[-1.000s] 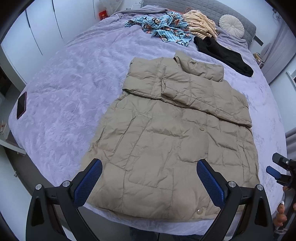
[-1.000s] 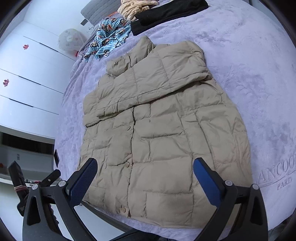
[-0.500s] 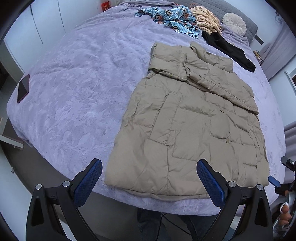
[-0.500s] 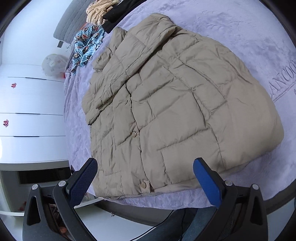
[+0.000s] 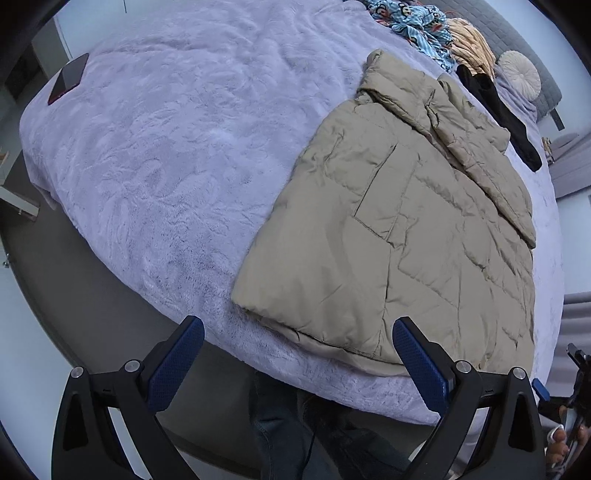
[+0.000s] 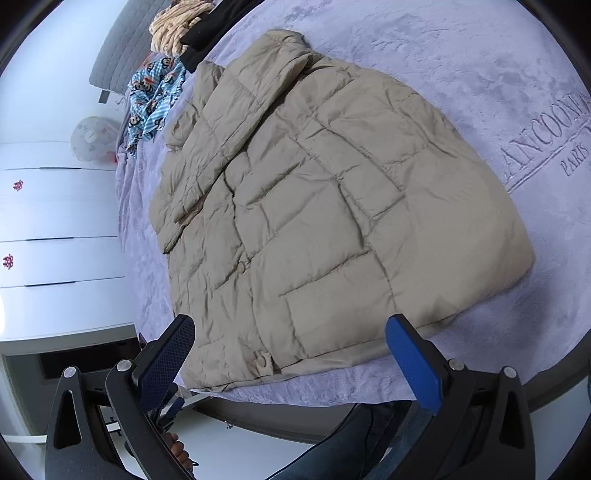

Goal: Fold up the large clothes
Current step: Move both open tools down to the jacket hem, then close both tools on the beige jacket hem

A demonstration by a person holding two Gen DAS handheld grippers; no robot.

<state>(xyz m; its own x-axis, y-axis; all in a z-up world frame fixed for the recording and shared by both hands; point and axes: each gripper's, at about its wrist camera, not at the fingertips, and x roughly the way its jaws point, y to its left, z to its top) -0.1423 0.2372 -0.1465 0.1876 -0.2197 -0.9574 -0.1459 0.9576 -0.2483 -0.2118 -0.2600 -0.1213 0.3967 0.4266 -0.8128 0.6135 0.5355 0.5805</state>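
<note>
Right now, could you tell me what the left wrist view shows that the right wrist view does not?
Only the left wrist view shows the dark phone lying at the far left edge of the bed and the round cushion by the headboard. Only the right wrist view shows the lettering embossed on the purple blanket and the white drawers. Both share the beige puffer jacket, sleeves folded across its chest, the monkey-print garment, the black garment, and open jaws holding nothing.

Left tool [image 5: 299,363] and right tool [image 6: 291,360] spread wide (nothing gripped).
</note>
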